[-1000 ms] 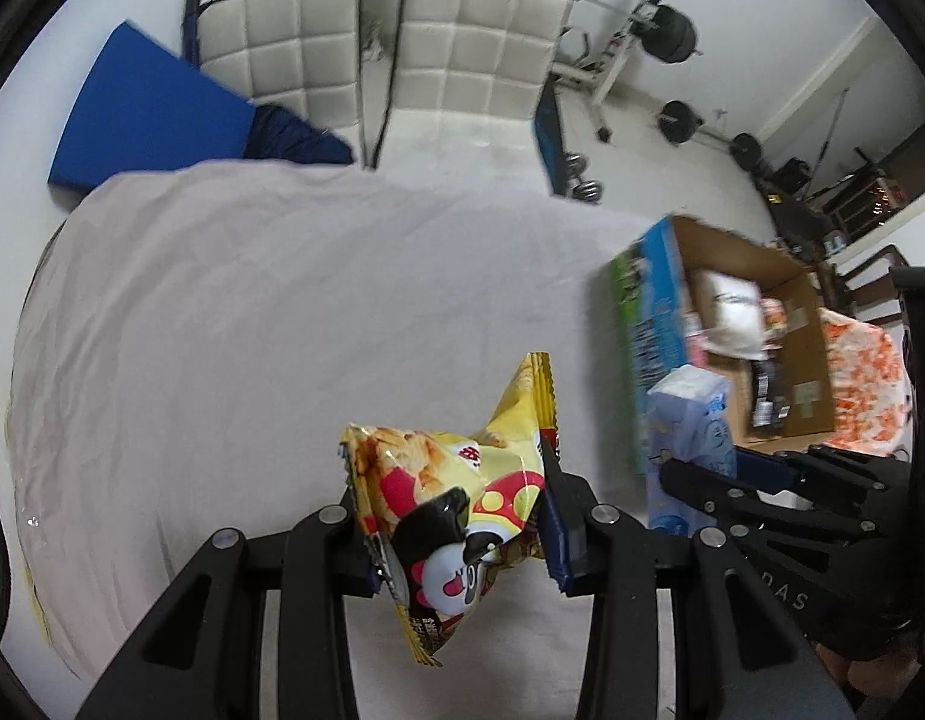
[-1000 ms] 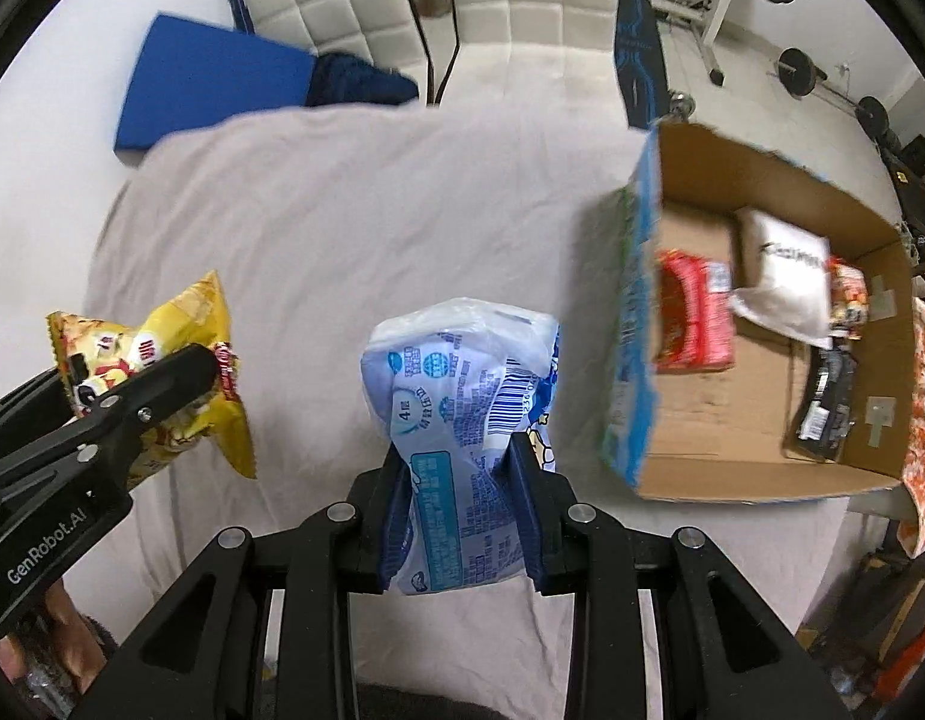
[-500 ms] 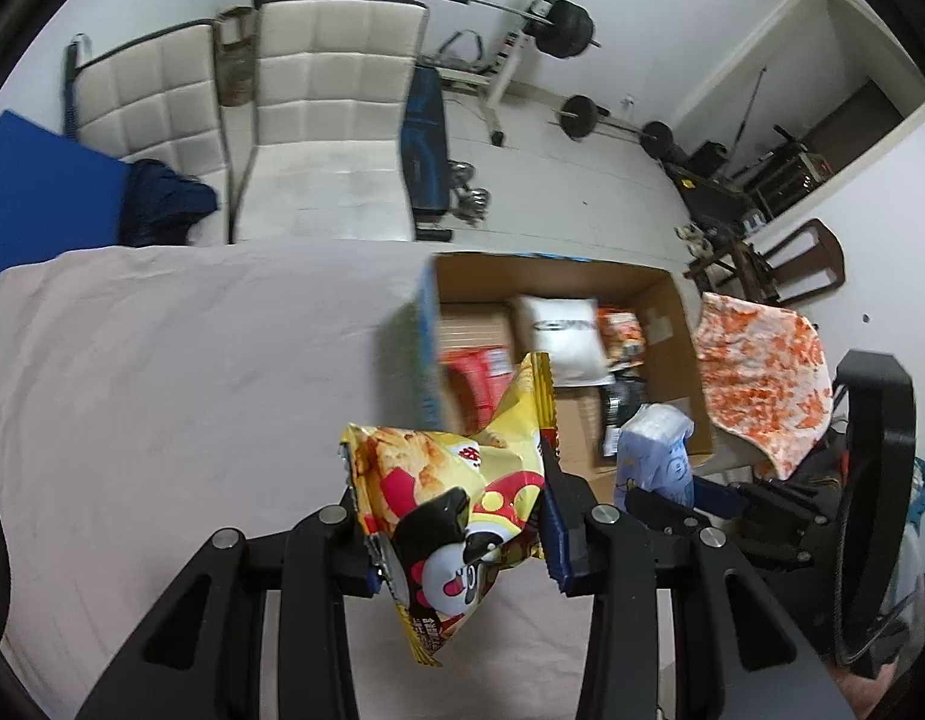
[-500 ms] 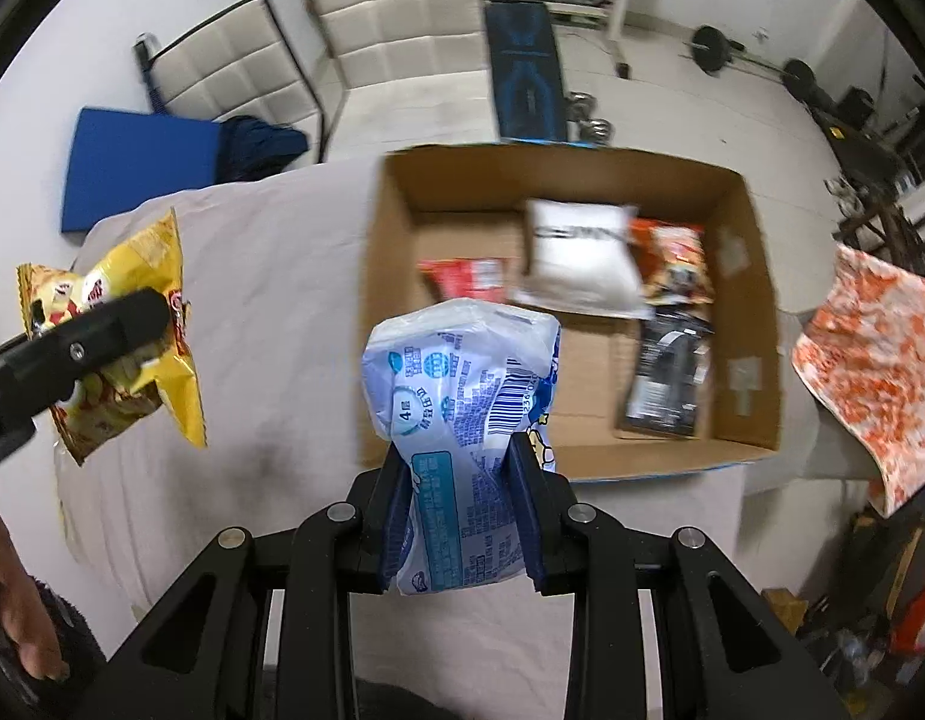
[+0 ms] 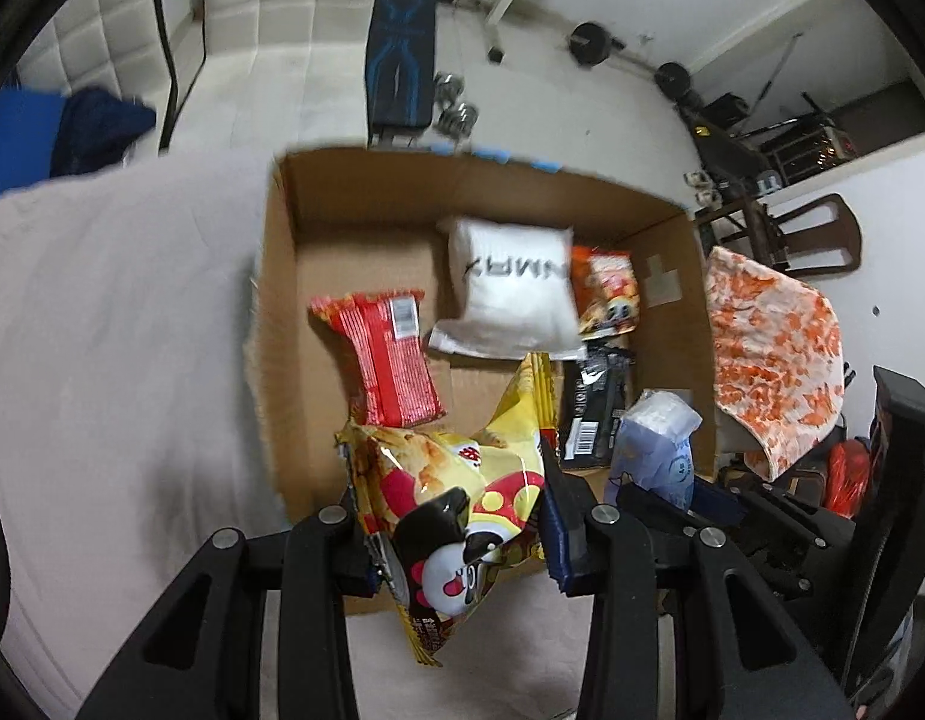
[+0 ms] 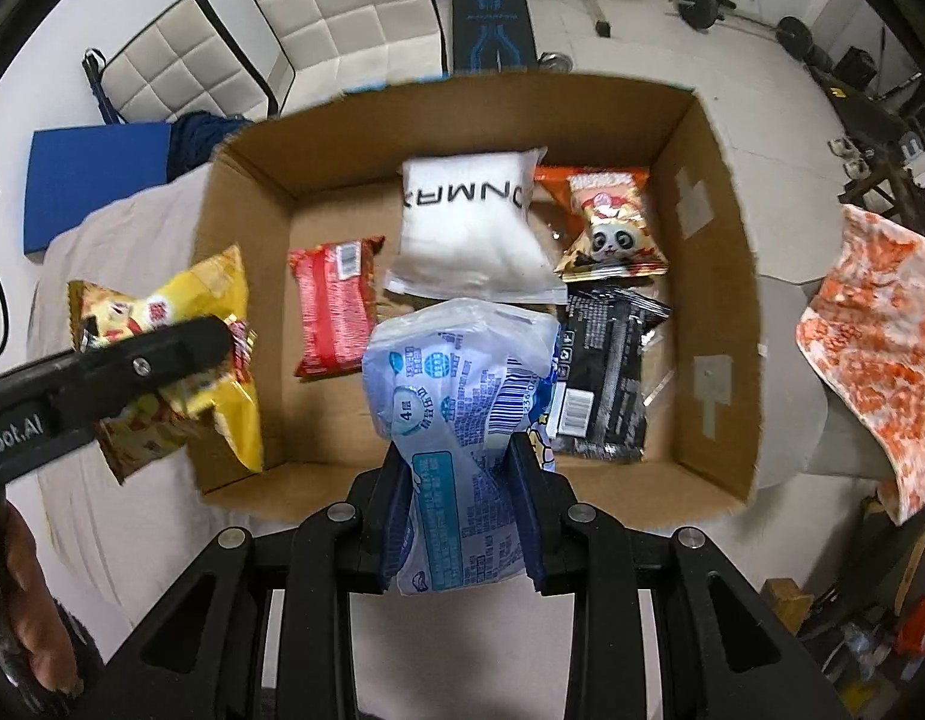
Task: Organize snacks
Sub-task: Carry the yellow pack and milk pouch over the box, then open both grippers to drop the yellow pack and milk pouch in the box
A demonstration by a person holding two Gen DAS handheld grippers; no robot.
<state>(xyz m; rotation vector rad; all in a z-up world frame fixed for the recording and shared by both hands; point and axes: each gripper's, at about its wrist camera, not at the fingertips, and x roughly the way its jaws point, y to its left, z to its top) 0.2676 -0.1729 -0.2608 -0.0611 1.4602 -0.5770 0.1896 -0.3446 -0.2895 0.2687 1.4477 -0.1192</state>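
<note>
My left gripper [image 5: 456, 531] is shut on a yellow chip bag [image 5: 462, 492] with a cartoon panda, held over the near edge of the open cardboard box [image 5: 366, 198]. My right gripper [image 6: 462, 504] is shut on a pale blue snack pack [image 6: 462, 384], held above the box's near wall [image 6: 582, 480]. Inside the box lie a red packet [image 6: 333, 306], a white pouch [image 6: 471, 228], an orange panda bag [image 6: 609, 222] and a black packet [image 6: 606, 378]. In the right wrist view the yellow bag [image 6: 216, 300] hangs over the box's left wall.
The box stands on a table under a light cloth [image 5: 114, 324]. An orange-patterned cloth [image 6: 876, 336] lies to the right. White padded chairs [image 6: 342, 12], a blue mat [image 6: 96, 174] and gym weights [image 6: 702, 0] stand beyond. A hand [image 6: 24, 606] shows at lower left.
Both grippers have swung right and forward with their bags, from over the bare cloth to over the cardboard box. Both grips are unchanged.
</note>
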